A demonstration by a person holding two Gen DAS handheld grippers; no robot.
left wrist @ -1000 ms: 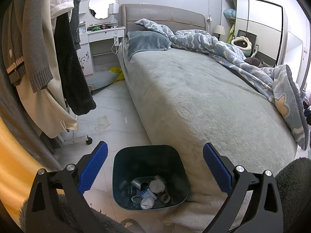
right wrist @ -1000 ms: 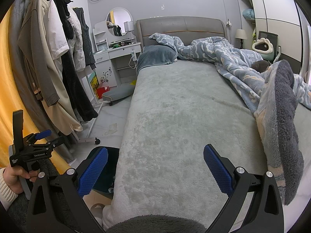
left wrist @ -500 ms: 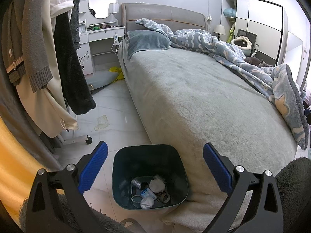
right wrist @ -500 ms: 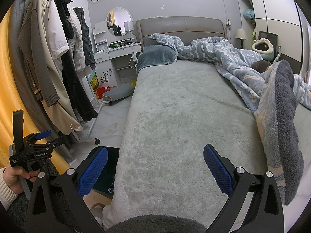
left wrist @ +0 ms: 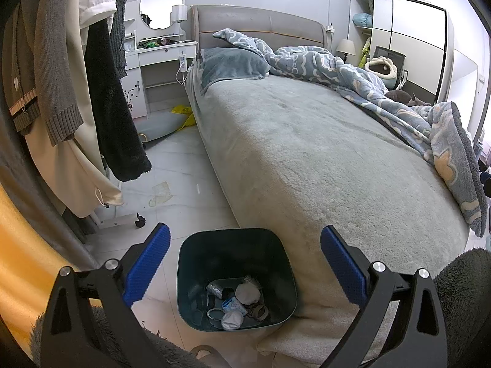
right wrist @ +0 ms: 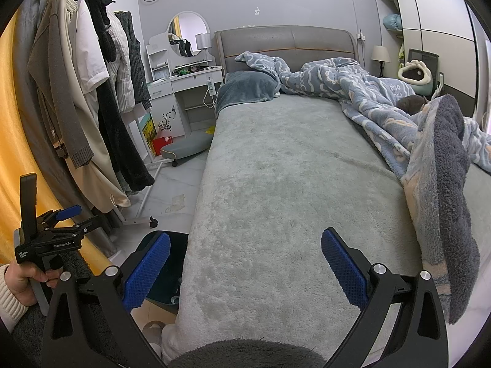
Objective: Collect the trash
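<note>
No change is seen vs. the earlier frames: both views are framed the same, nothing in the room has shifted. The left gripper (left wrist: 244, 265) is held over the bin (left wrist: 277, 312), blue pads spread wide apart w/ nothing between them. The bin is stood on the tiled floor (left wrist: 184, 178), touching the bed's (left wrist: 307, 159) near corner; trash (left wrist: 237, 302) is piled at its bottom – crumpled wads, tape rings, a foil piece. The right gripper (right wrist: 245, 268) is pointed along the bed top, pads also wide apart & empty. In the right view the left gripper is gripped by a hand (right wrist: 23, 283) w/ a cream cuff, at lower left. A paper scrap (left wrist: 161, 193) is left on the floor near the clothes rack (left wrist: 101, 107).
</note>
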